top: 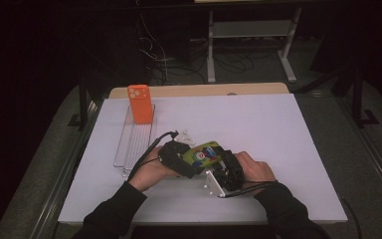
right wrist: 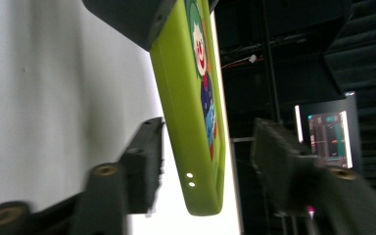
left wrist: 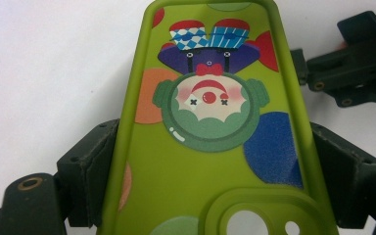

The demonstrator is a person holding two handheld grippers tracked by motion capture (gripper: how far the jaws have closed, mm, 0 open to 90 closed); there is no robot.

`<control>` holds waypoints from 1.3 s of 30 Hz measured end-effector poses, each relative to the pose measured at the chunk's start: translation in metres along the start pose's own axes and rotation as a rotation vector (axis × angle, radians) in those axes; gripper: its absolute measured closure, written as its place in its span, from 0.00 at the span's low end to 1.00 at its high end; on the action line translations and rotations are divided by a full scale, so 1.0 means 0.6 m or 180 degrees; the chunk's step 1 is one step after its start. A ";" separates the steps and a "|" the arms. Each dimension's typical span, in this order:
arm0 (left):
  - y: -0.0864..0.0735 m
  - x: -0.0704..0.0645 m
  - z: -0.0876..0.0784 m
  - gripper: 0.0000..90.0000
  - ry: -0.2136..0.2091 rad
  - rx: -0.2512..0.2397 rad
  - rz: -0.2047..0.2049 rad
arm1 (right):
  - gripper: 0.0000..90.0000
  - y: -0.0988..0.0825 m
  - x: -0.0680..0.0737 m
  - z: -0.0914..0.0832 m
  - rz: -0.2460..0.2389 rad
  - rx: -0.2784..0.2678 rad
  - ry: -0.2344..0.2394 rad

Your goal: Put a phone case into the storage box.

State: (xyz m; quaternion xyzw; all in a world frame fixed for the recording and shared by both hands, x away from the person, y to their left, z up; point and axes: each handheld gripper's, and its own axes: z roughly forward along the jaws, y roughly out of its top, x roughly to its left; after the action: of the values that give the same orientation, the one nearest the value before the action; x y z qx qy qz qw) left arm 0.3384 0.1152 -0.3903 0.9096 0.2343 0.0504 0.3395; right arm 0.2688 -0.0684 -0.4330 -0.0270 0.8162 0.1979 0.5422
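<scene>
Left gripper (left wrist: 210, 166) around green phone case (left wrist: 210, 122).

High view overlooks table (top: 278, 129); both claw views close, sharing green case (left wrist: 210, 147), right blurred.

Dark room, perhaps cables (top: 154, 50) behind.

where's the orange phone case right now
In the high view the orange phone case stands upright at the far end of the clear rack, on the table's left side, well behind the green clown case held between the hands.
</scene>
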 end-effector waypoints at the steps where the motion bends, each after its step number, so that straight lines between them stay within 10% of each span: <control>1: 0.000 0.000 0.000 0.17 -0.0004 -0.0001 -0.0001 | 0.54 -0.001 -0.002 0.002 -0.0124 -0.0034 -0.0023; 22: -0.003 0.002 0.000 0.15 -0.0028 -0.0104 -0.0048 | 0.84 0.006 0.013 0.002 -0.0425 0.0022 0.0011; 39: -0.011 0.028 -0.033 0.00 -0.0073 -0.0297 -0.0201 | 0.84 -0.021 -0.017 0.004 0.0070 0.0215 0.0093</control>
State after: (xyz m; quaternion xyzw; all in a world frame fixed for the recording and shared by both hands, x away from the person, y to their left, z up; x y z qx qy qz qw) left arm 0.3457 0.1388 -0.3807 0.8854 0.2564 0.0401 0.3856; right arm 0.2785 -0.0812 -0.4283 -0.0025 0.8305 0.1757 0.5286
